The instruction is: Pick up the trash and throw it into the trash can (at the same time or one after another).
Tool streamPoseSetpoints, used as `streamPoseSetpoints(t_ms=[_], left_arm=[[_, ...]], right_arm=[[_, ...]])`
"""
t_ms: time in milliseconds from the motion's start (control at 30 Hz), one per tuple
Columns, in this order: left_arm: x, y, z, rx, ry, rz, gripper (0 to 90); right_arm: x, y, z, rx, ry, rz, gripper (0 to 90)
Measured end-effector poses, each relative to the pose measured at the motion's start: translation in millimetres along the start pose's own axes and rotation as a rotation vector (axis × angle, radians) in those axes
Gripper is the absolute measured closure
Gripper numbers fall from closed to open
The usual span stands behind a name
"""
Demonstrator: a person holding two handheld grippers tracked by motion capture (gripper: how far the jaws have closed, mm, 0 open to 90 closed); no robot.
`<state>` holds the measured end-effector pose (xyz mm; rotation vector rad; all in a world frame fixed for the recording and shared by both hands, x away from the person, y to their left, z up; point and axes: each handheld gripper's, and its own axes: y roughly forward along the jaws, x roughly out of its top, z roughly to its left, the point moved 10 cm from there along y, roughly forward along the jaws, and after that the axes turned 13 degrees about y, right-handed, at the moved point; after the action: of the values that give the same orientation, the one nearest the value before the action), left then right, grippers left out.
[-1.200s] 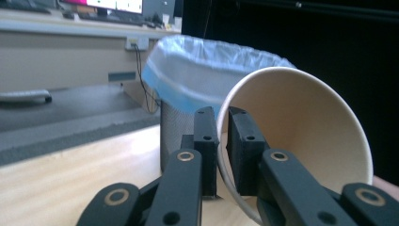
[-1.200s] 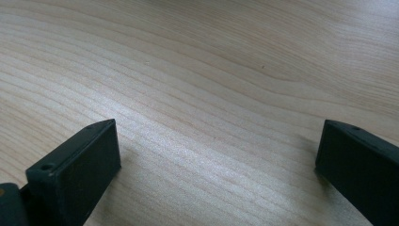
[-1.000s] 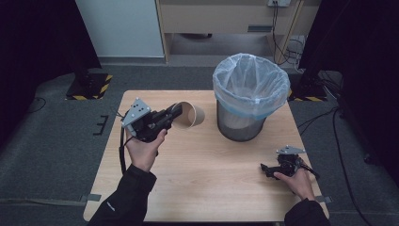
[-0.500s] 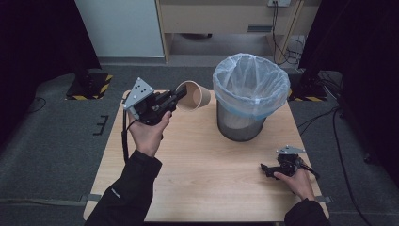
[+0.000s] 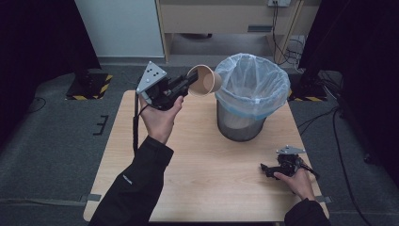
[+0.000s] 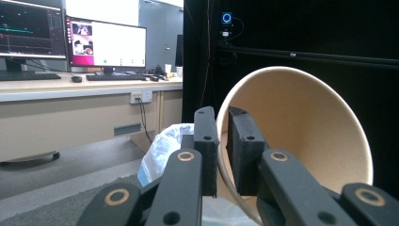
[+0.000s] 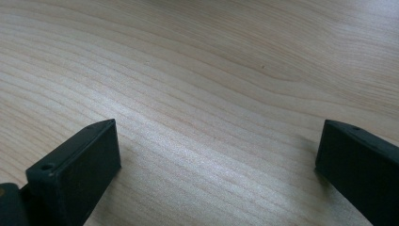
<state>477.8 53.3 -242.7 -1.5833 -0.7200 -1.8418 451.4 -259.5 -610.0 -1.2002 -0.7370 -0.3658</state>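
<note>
Lifted clear of the bench, the tan paper cup (image 5: pixel 205 81), rim pinched in the left gripper (image 5: pixel 188 84)'s jaws, hangs at the mesh bin (image 5: pixel 244 94)'s nine o'clock, drop still pending; right gripper (image 5: pixel 264 170) rests wide open.

The high view looked forward and down from above the person's side, taking in the whole wooden table (image 5: pixel 197 188), the floor around it and a cabinet beyond. The left gripper view rode on the left gripper (image 5: pixel 181 87), raised above the table, and faced level across the room toward a desk with monitors (image 6: pixel 70 37); it sat very near the paper cup (image 6: pixel 301 136) and caught the bin liner (image 6: pixel 164 146), both shared with the high view. The right gripper view looked from low on the right gripper (image 5: pixel 268 170), pressed close to the tabletop (image 7: pixel 211 84), shared with the high view.
</note>
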Motion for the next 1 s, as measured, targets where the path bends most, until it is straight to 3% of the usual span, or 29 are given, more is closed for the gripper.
streamPoseSetpoints(t_ms=[733, 1000], left_arm=[[13.0, 58.5, -9.3, -0.012, 0.018, -0.004, 82.3], [8.1, 82.8, -14.6, -0.021, 0.015, 0.009, 82.3]], right_arm=[[0.0, 0.0, 0.0, 0.000, 0.000, 0.000, 0.7], [0.0, 0.0, 0.1, 0.000, 0.001, 0.000, 0.7]])
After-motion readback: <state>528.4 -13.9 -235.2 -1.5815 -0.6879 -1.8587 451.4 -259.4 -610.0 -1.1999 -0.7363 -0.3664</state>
